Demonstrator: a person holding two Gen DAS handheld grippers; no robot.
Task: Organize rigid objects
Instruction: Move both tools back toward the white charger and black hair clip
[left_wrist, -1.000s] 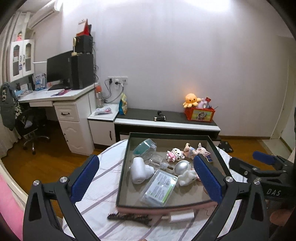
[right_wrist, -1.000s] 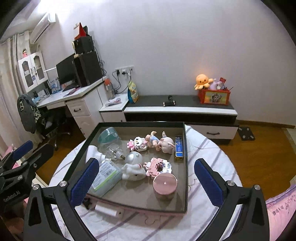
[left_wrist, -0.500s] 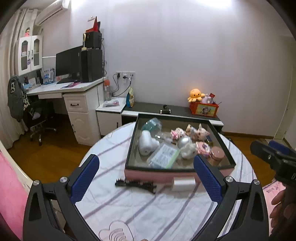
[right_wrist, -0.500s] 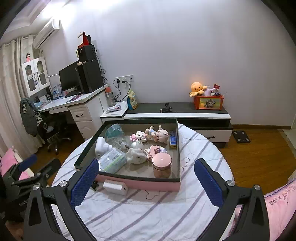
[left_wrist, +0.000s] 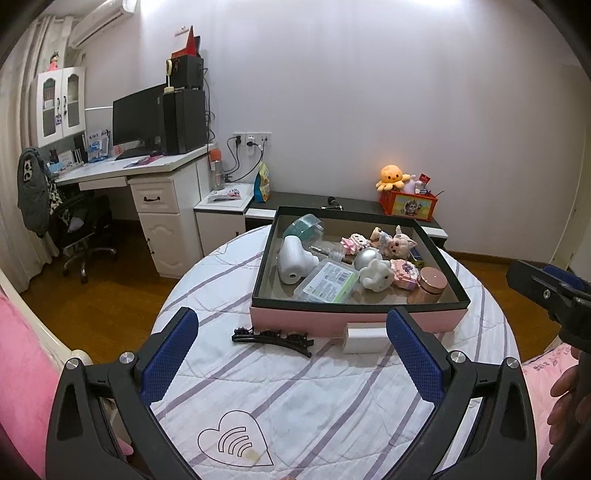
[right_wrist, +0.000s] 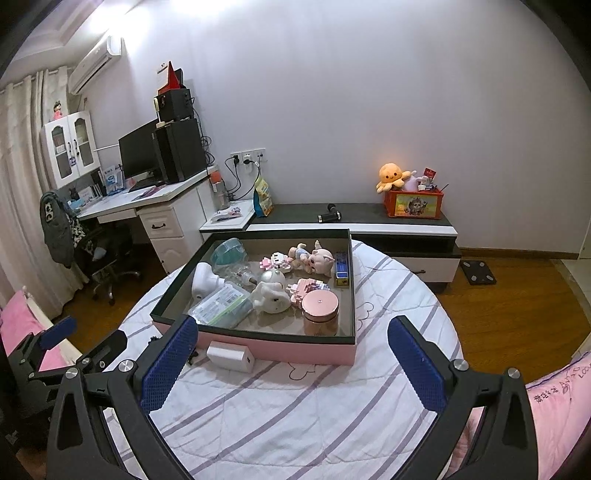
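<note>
A pink box with a black rim (left_wrist: 360, 318) (right_wrist: 280, 347) stands on the round striped table and holds several items: a white massager (left_wrist: 293, 258), a clear packet (left_wrist: 328, 282), a rose-gold jar (right_wrist: 320, 308), a pig toy (right_wrist: 319, 260) and block figures. In front of it lie a black hair clip (left_wrist: 271, 338) and a white charger block (left_wrist: 364, 336) (right_wrist: 231, 357). My left gripper (left_wrist: 291, 349) is open above the near tablecloth, short of the clip and charger. My right gripper (right_wrist: 291, 356) is open too, with nothing between its fingers.
The round table (left_wrist: 295, 398) has a striped cloth with a heart drawing. Behind it run a low black-and-white cabinet (right_wrist: 369, 225) with an orange toy crate (right_wrist: 412, 201), and a white desk (left_wrist: 147, 173) with a monitor and chair. Pink bedding (right_wrist: 557, 402) lies at the sides.
Both grippers have pulled back and risen away from the box; the hair clip, charger and more of the tablecloth have come into view. Both stay open and empty.
</note>
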